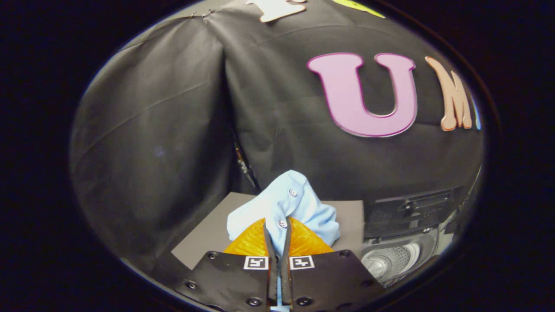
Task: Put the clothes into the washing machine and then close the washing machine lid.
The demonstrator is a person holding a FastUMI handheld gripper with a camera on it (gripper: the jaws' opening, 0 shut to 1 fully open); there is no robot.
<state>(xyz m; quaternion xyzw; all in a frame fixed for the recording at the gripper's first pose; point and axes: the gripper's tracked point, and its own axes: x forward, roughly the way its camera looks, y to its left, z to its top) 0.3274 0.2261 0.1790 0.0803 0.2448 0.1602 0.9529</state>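
Your gripper (277, 236) has its fingers pressed nearly together on a fold of the light blue shirt (288, 203), which bunches up just ahead of the fingertips and hangs over the grey table (204, 238). You hold only a thin pinch, so the cloth may slip free on the way, or a trailing part may snag on the rim. The washing machine (399, 255) sits to your right, a little farther off, its lid (412, 212) raised and its drum open.

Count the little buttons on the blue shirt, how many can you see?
2. One button sits near the top of the bunched blue shirt; the other is lower, just ahead of the gripper, whose fingers pinch the cloth. Folds may hide more.
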